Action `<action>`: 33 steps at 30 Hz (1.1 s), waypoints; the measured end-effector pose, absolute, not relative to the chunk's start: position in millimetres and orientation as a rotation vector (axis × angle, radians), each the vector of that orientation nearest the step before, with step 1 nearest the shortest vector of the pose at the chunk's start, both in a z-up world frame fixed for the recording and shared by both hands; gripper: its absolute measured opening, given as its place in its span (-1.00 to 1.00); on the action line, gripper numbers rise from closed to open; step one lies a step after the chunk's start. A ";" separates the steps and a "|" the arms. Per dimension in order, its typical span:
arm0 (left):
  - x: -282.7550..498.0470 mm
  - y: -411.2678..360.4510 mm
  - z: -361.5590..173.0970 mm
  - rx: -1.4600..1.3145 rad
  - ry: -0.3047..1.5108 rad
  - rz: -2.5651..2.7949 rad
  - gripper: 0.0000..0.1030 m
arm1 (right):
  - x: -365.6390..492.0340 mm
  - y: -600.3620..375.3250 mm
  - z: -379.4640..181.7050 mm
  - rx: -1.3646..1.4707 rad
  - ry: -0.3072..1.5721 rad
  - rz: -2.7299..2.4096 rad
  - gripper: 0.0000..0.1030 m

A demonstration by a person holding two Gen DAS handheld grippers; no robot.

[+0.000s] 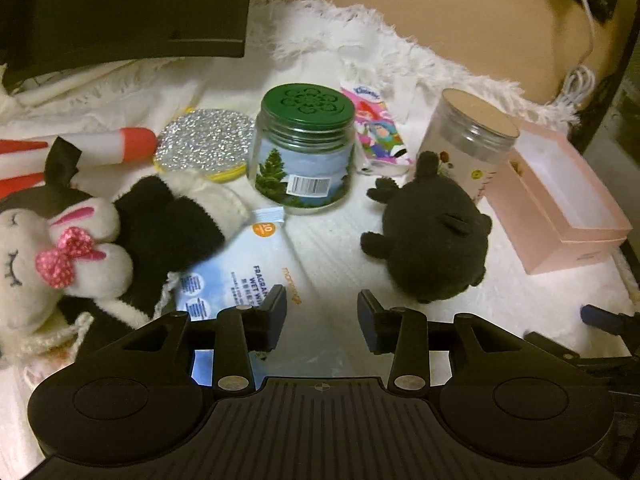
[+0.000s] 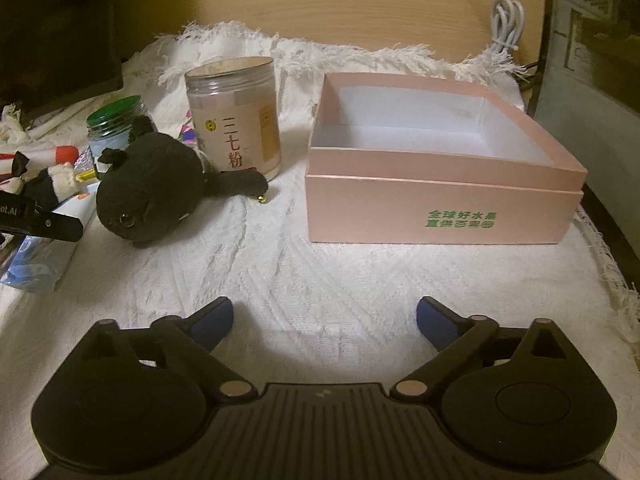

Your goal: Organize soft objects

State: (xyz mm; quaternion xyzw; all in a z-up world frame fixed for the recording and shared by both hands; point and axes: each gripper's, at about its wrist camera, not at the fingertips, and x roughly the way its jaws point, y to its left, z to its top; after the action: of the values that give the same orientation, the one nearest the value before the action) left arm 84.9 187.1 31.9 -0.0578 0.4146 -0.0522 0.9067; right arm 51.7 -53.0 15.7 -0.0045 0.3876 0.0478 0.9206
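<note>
A black round plush [image 1: 432,232] lies on the white towel, ahead and to the right of my left gripper [image 1: 321,300], which is open with nothing between its fingers. At the far left lies a white bunny plush with a pink bow [image 1: 52,248], beside a black-and-white knitted piece [image 1: 172,220]. In the right wrist view the black plush [image 2: 148,184] lies to the left, and the pink open box [image 2: 436,200] stands ahead with nothing inside. My right gripper [image 2: 325,308] is wide open over bare towel.
A green-lidded jar [image 1: 304,148], a clear jar with a tan lid [image 2: 236,120], a wet-wipes pack [image 1: 248,272], a tissue pack [image 1: 376,128] and a glitter disc [image 1: 204,144] crowd the towel. A dark monitor [image 1: 120,8] stands at the back left.
</note>
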 end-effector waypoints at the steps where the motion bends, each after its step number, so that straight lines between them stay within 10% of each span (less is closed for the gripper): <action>1: 83.9 189.3 32.6 -0.132 0.858 -0.112 -0.17 | 53.5 -51.1 15.2 -0.021 0.806 0.105 1.00; 17: 80.0 293.0 29.8 -0.483 0.821 0.054 -0.35 | 151.6 62.7 49.2 -0.020 0.820 0.265 0.78; 19: 88.2 286.1 27.3 -0.466 0.834 0.032 -0.34 | 153.7 59.5 40.6 0.012 0.880 0.289 0.41; 22: 94.5 259.2 23.3 -0.364 0.837 -0.041 -0.08 | 135.3 48.6 41.3 0.050 0.906 0.336 0.37; 33: 75.7 171.0 37.8 -0.099 0.866 -0.112 -0.11 | 53.4 3.7 47.3 -0.106 0.760 0.198 0.37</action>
State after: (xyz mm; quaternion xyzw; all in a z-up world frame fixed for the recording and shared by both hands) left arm 75.7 171.0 37.8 -0.0478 0.4190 -0.0543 0.9051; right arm 53.4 3.7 47.3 -0.0518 0.3699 0.0964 0.9226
